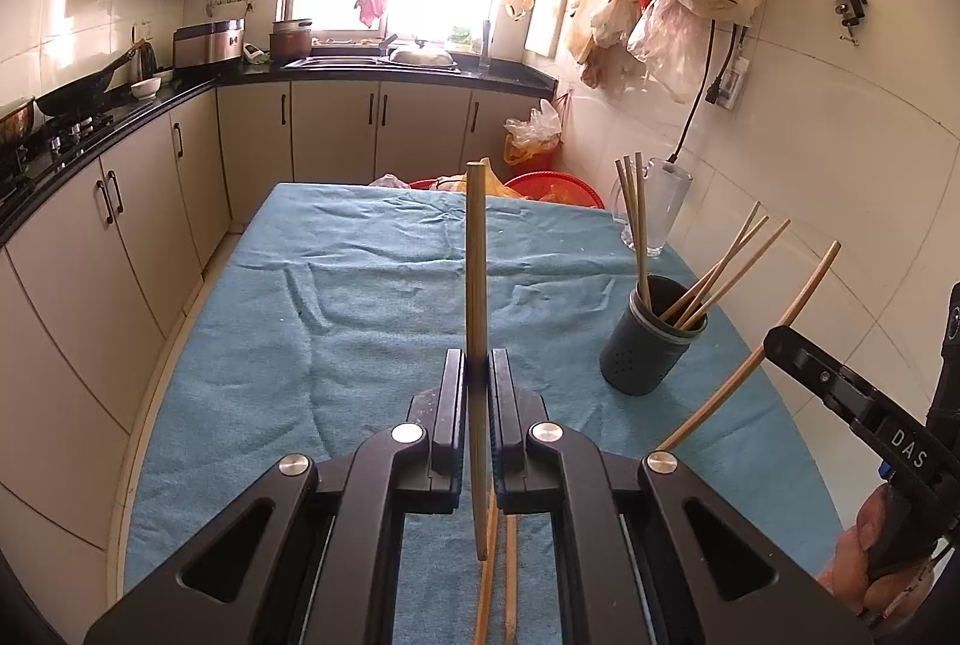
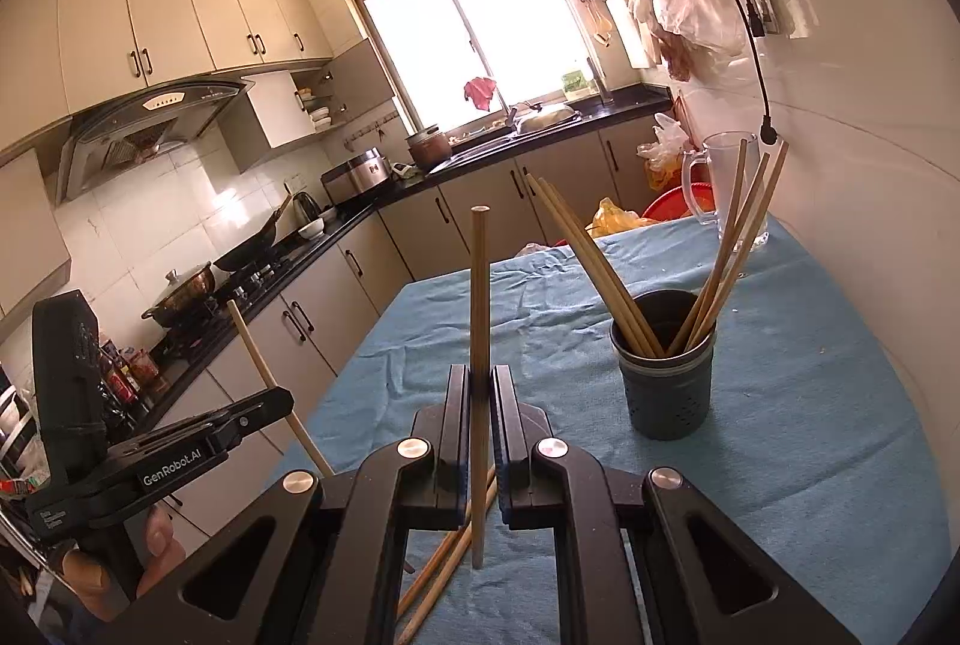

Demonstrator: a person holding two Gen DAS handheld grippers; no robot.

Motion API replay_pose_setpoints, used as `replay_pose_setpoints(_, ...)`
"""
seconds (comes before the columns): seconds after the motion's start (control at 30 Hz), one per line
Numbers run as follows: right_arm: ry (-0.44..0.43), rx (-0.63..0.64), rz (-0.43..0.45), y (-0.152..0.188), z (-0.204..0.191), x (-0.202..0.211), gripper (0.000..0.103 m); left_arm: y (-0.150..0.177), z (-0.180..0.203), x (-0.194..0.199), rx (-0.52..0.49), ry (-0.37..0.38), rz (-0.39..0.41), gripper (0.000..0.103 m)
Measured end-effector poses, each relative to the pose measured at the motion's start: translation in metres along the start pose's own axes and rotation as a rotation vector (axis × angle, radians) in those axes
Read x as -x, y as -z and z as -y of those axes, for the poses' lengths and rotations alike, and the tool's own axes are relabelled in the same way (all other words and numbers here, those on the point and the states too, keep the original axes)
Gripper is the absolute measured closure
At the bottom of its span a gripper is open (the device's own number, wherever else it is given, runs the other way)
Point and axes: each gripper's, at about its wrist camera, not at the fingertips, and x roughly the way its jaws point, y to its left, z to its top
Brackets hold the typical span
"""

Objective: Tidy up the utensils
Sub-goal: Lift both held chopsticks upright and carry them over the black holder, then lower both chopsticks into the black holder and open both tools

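Both grippers — left gripper [image 1: 477, 366], right gripper [image 2: 479, 381] — each clamped on an upright chopstick [image 1: 476, 261] above rumpled blue tablecloth [image 1: 360, 321], kitchen beyond.

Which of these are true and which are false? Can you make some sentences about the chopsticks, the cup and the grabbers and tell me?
1. Each gripper holds one chopstick. True: the left gripper is shut on a chopstick, and the right gripper on another.
2. The dark holder is empty. False: several chopsticks stand in it.
3. The holder lies on its side. False: it stands upright on the blue cloth.
4. More chopsticks lie on the cloth below the grippers. True.
5. A clear glass mug stands beyond the holder. True.
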Motion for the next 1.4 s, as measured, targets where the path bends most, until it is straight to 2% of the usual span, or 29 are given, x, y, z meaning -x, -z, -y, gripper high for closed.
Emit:
replay_pose_setpoints(0.2,-0.001,0.0,0.003,-0.001,0.0,0.001,0.096,0.001,0.0,0.0,-0.008,-0.022,0.007,0.097)
replay_pose_setpoints(0.83,0.0,-0.004,0.032,-0.006,0.001,0.016,0.096,-0.001,0.006,0.009,-0.019,-0.015,0.022,0.097)
replay_pose_setpoints(1.1,0.014,-0.03,0.09,-0.022,0.017,0.036,0.096,-0.019,0.014,0.013,-0.005,0.053,0.019,0.097)
replay_pose_setpoints(1.4,0.076,-0.084,0.188,-0.058,0.053,0.063,0.096,-0.062,0.041,0.009,0.013,0.155,0.036,0.097)
